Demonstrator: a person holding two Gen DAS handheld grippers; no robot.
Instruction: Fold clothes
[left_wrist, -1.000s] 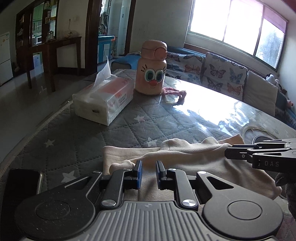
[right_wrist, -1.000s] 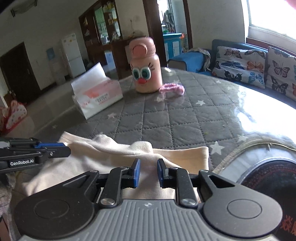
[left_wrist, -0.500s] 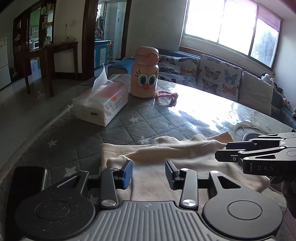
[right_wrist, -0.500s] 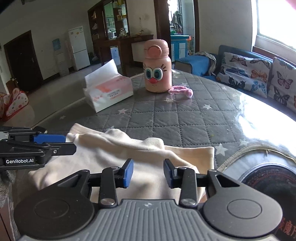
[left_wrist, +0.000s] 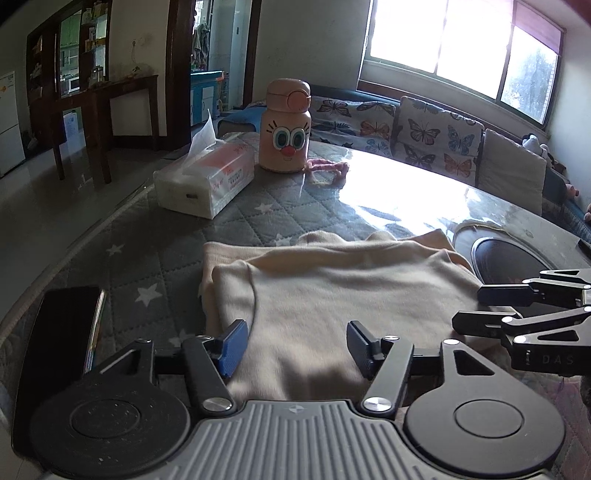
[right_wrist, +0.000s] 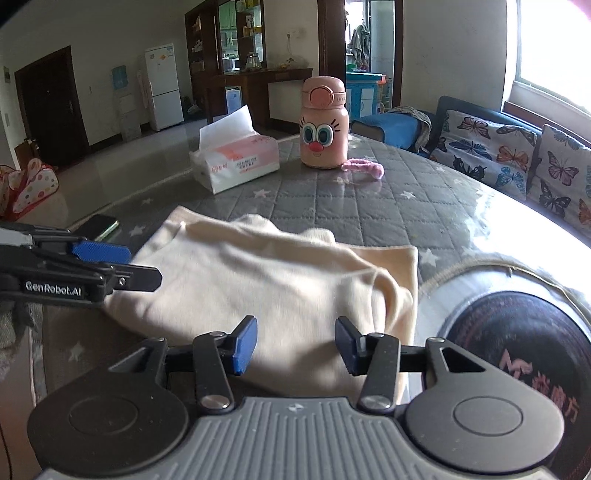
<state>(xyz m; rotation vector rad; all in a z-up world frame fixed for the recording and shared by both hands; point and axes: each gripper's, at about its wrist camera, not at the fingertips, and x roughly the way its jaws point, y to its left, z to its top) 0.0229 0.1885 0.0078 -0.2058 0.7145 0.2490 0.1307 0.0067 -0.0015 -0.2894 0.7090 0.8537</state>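
A cream garment lies folded flat on the grey quilted star-pattern table cover. My left gripper hovers at the garment's near edge, its jaws opening, and the pads touch no cloth. My right gripper hangs over the garment's near right part, jaws also opening with nothing pinched. Each gripper shows in the other's view: the right one at the right edge, the left one at the left edge.
A tissue box, a pink cartoon-face bottle and a pink hair tie stand at the table's far side. A black phone lies left of the garment. A dark round mat lies right.
Both grippers went from nearly shut at the cloth's near edge to wide apart, letting go of it. Both drew back from the garment, which now lies flat.
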